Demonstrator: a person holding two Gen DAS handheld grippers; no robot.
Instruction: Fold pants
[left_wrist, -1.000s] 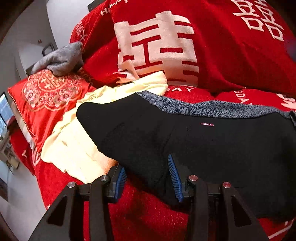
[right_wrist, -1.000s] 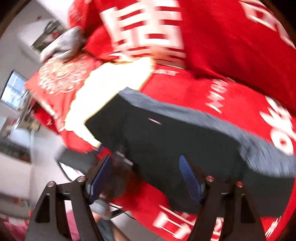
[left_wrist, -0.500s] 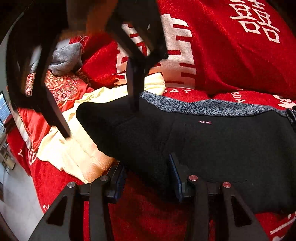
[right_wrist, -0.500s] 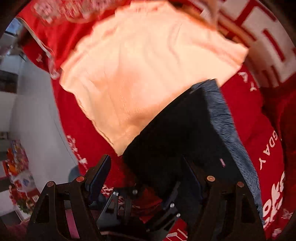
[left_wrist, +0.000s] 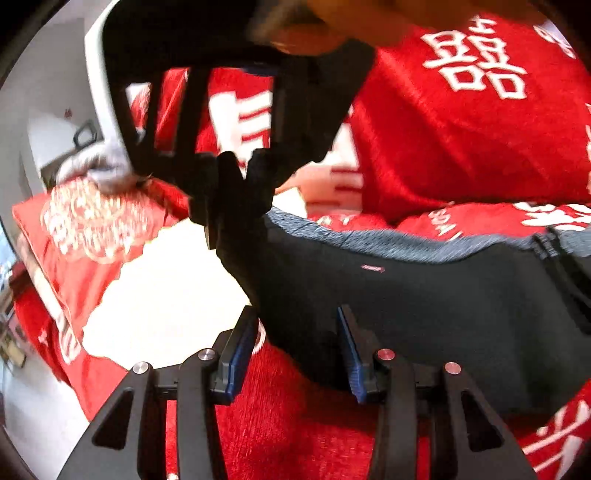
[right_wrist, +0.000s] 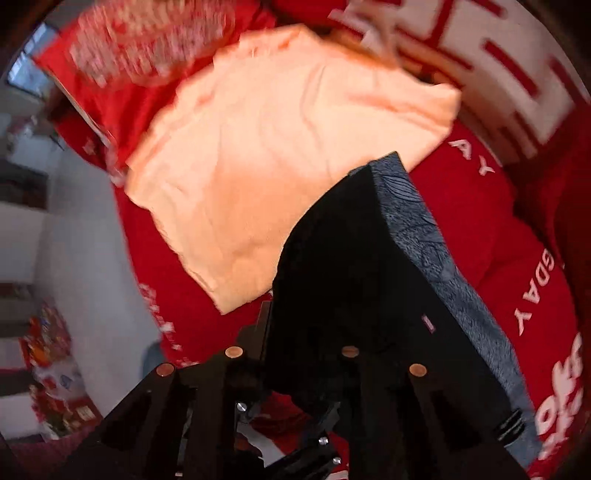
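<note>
Black pants (left_wrist: 424, 310) with a grey waistband (left_wrist: 388, 245) lie on a red bedspread. My left gripper (left_wrist: 295, 347) is open, its blue pads astride the pants' near edge. My right gripper (left_wrist: 236, 199) comes down from above and is shut on the pants' left corner, lifting it. In the right wrist view the black pants (right_wrist: 351, 280) drape between and over that gripper's (right_wrist: 295, 350) fingers, with the grey waistband (right_wrist: 436, 258) running away to the right.
A cream folded garment (right_wrist: 280, 158) lies left of the pants, partly under them. Red pillows (left_wrist: 472, 122) with white characters stand behind. A red embroidered cushion (left_wrist: 88, 229) and a grey cloth (left_wrist: 96, 166) are at the left. The bed edge and floor (right_wrist: 85, 251) are left.
My right gripper swung over from the right to the pants' left corner and closed on it, raising it. My left gripper stayed open at the near edge.
</note>
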